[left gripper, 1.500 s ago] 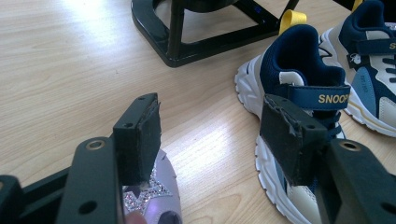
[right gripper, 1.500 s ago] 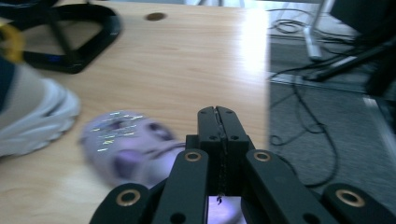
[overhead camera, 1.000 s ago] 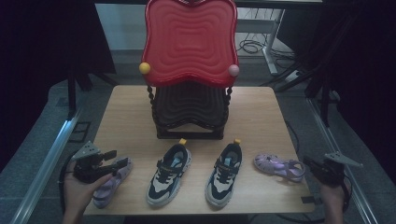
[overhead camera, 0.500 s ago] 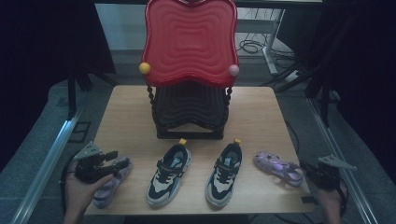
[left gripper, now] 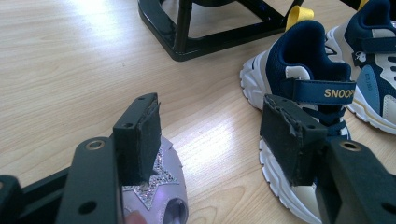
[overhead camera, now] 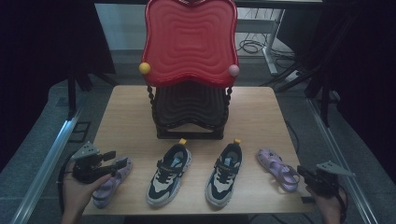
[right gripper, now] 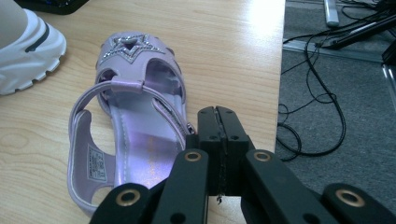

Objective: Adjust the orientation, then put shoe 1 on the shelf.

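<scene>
gripping nothing, two hand-held grippers were held at the near corners of the desk (overhead camera: 261,107).
the left hand-held gripper (left gripper: 210,135) was spread wide over the left purple sandal (left gripper: 161,196); the right hand-held gripper (right gripper: 218,122) was pressed fully closed just beside the right purple sandal (right gripper: 135,126), near the sneakers (overhead camera: 170,172).

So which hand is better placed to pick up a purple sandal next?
Probably the left: its claw stands open over the left purple sandal. The right claw is shut beside the right purple sandal.
</scene>
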